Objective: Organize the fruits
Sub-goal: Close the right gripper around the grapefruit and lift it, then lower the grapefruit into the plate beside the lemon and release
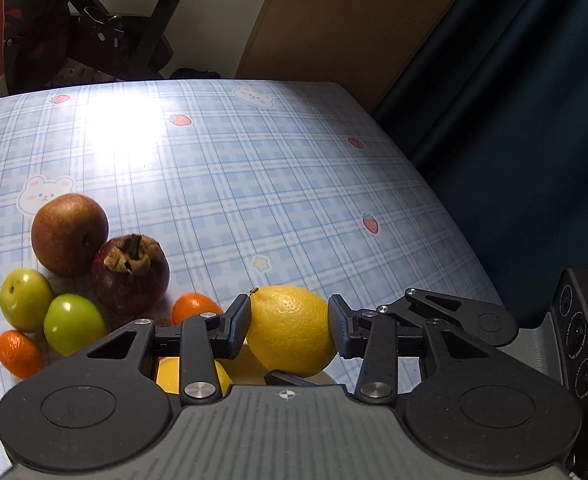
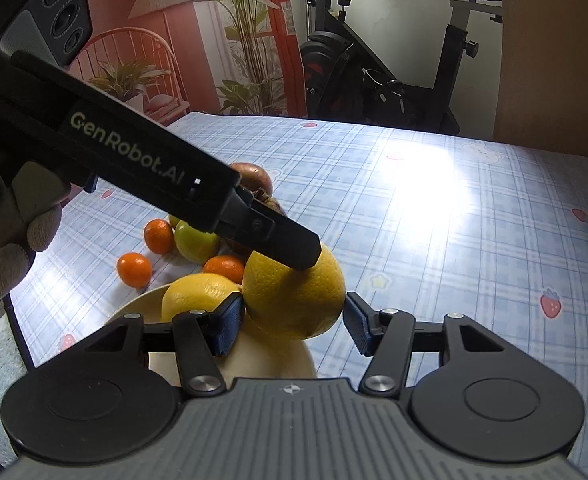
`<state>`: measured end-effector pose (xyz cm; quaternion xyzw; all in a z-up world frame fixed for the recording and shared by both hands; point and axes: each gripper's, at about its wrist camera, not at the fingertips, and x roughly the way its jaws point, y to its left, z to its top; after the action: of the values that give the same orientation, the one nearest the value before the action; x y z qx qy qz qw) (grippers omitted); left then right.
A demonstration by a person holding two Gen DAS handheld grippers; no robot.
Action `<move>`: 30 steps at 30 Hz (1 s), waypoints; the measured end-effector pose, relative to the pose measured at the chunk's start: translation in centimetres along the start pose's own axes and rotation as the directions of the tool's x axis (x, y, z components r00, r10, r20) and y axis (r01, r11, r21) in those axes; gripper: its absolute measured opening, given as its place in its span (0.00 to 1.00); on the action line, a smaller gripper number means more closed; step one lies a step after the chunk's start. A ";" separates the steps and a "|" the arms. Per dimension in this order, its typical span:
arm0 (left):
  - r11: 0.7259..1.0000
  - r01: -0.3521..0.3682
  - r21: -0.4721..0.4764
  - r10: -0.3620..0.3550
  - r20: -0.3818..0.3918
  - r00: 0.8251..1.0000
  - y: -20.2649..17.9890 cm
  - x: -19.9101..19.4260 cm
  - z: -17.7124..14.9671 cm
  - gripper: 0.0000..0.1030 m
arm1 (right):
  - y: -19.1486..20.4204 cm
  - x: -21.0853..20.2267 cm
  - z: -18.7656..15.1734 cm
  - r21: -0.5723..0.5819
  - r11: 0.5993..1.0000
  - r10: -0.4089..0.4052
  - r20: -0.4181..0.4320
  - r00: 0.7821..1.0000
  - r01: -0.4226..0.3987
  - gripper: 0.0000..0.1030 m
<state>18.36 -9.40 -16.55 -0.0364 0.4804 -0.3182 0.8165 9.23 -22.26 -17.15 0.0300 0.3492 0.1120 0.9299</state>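
A large yellow lemon [image 1: 292, 330] sits clamped between the two fingers of the left gripper [image 1: 290, 330], both pads pressed against its sides, and it hangs over the rim of a pale bowl [image 2: 134, 306]. A second lemon [image 2: 198, 294] lies inside that bowl, just beside the held one. In the right wrist view the right gripper [image 2: 292, 322] brackets the same held lemon: its left pad touches or nearly touches the fruit, while its right pad stands apart from the peel with a clear gap, so the fingers are partly open and hold nothing.

Beyond the bowl, a loose cluster of fruit rests on the worktop [image 1: 254, 184], which is covered in blue plaid cloth printed with strawberries and bears. The cluster holds a red-brown apple [image 1: 69, 234], a dark red mangosteen [image 1: 131, 276] touching it, two green plums [image 1: 74, 322], and small oranges [image 1: 18, 354]. A gloved hand [image 2: 10, 240] grips the left gripper's handle. An exercise bike [image 2: 394, 60] stands behind the worktop.
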 end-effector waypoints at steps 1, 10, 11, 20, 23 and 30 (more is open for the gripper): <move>1.000 0.000 0.002 0.000 -0.004 1.000 -0.1 -0.1 -0.6 0.43 | 0.1 0.0 -0.2 0.002 1.000 0.002 -0.005 1.000 -0.002 0.55; 1.000 -0.009 -0.023 0.008 -0.040 0.999 0.7 0.3 -3.2 0.43 | 1.4 0.6 -1.8 0.006 1.000 0.002 -0.047 0.999 -0.002 0.55; 1.000 -0.011 -0.027 0.010 -0.043 0.999 0.8 0.4 -3.2 0.43 | 1.5 0.6 -1.7 0.010 1.000 0.007 -0.051 0.999 -0.007 0.55; 0.999 -0.023 -0.027 0.021 -0.059 0.998 1.1 0.7 -3.1 0.42 | 1.8 1.5 -2.0 -0.014 1.000 -0.009 -0.087 0.996 0.008 0.56; 0.999 -0.026 -0.021 0.024 -0.061 0.998 1.0 0.8 -3.1 0.41 | 1.7 1.6 -2.1 -0.016 1.000 -0.010 -0.091 0.996 0.009 0.56; 0.999 -0.043 -0.034 0.042 -0.023 0.999 1.4 -0.3 -2.6 0.41 | 1.9 1.0 -1.6 -0.030 0.999 -0.021 -0.078 0.997 0.019 0.56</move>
<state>16.84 -7.50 -18.23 -0.0367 0.4953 -0.2928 0.8171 8.55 -20.19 -18.76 0.0085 0.3842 0.1087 0.9168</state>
